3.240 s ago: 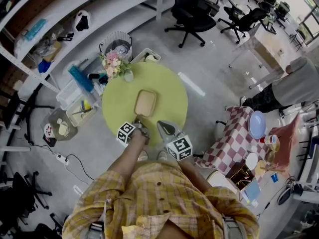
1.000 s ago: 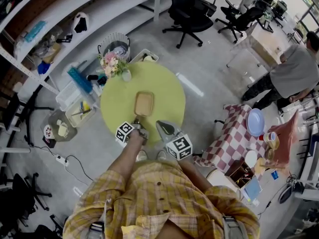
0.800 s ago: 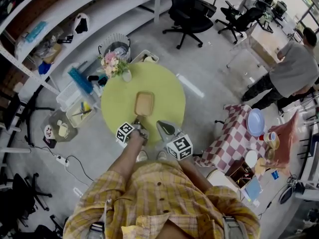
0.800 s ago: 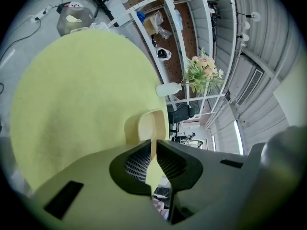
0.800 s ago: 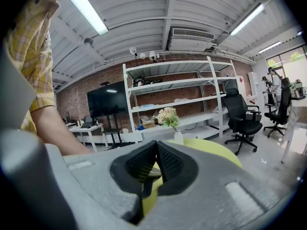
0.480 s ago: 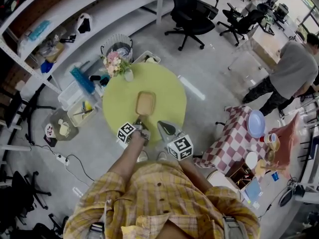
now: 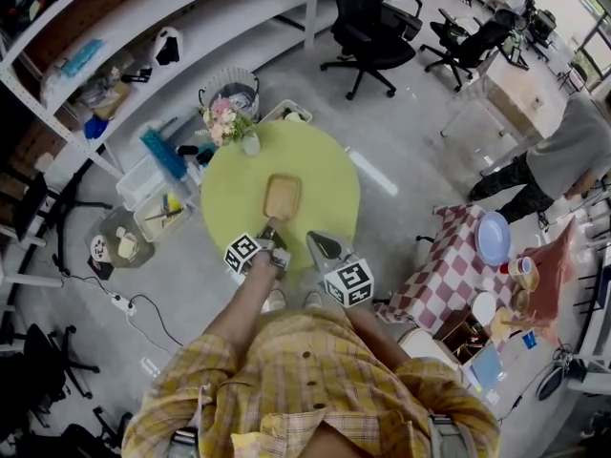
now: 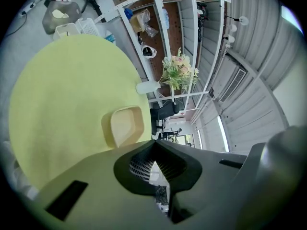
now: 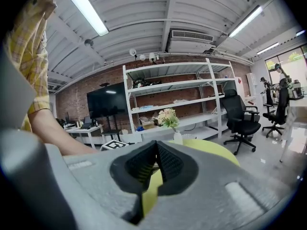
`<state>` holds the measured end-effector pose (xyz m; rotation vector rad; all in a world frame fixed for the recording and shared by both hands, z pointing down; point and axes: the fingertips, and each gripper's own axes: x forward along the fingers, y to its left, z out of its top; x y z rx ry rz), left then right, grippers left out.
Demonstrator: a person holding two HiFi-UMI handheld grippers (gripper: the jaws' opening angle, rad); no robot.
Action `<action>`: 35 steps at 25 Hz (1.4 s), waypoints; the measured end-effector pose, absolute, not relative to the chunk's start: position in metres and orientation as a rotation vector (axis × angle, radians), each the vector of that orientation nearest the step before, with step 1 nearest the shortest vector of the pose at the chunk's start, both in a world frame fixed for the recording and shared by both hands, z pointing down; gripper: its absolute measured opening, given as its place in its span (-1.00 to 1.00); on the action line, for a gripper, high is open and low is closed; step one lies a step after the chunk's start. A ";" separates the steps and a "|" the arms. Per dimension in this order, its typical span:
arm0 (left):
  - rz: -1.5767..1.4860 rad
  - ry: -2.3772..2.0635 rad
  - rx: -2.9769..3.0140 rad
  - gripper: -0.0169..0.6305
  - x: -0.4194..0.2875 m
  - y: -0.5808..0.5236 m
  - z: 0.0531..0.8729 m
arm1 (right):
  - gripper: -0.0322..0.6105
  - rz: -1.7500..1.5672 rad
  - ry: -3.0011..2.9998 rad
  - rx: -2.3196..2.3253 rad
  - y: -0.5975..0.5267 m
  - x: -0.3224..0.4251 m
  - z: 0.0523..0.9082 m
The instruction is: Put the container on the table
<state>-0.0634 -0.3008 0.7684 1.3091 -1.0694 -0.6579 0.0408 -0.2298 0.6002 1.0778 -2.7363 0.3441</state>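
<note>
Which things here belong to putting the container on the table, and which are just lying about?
For the job: container, table, left gripper, right gripper.
Lying about: flowers, office chair, blue plate.

Container [image 7: 282,197] beige, perhaps tan; table [image 7: 229,197] yellow-green.
</note>
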 end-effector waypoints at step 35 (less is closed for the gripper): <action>-0.411 -1.051 2.042 -0.93 -0.027 -0.268 0.644 | -0.91 0.432 -2.766 1.140 -0.229 0.050 0.596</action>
